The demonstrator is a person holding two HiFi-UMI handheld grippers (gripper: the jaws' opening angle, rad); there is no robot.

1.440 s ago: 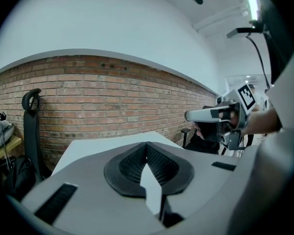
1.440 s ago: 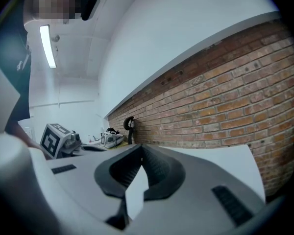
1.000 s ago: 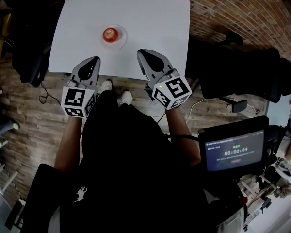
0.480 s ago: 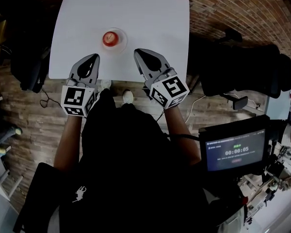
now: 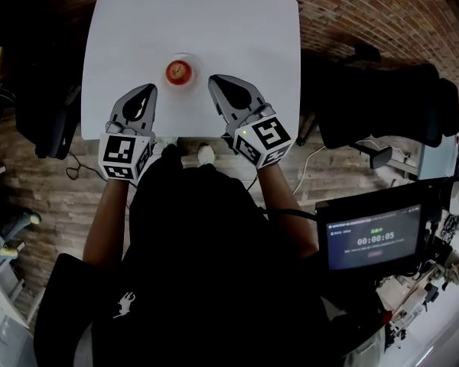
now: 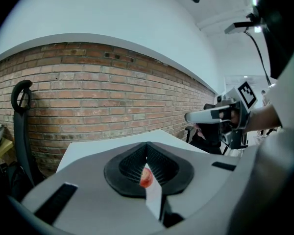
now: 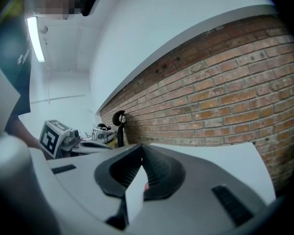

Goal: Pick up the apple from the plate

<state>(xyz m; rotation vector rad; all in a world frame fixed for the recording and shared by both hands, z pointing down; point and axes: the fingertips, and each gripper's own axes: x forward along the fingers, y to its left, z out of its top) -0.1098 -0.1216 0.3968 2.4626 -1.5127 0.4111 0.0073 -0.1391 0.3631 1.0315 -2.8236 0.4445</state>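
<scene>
Both grippers have closed in on the plate (image 5: 196, 75) since a second ago, and the gap to the apple (image 5: 178, 71) looks clearly smaller in the head view. Apple sits on the small plate, near the front-middle of the white table (image 5: 237, 29), untouched. Left gripper (image 5: 148, 90) has its jaws pressed together with nothing between them; the apple only shows through the thin slit at the tips in the left gripper view, well ahead. Right gripper (image 5: 213, 79) likewise looks closed and empty, with just a red sliver of apple seen past its tips. Apple lies between the two tool tips and a bit beyond them, nearer the right one, which is just beside the plate edge; the left is near but apart. Handling guess: the apple is firm, fairly light and round, with smooth, likely slippery skin, so it may roll or squirt out of a shallow pinch. It won't crush easily but can bruise. Best hold is across the widest part, at the middle, with pads on opposite sides. Jaws need to spread first. The plate is probably light and may slide if nudged.
</scene>
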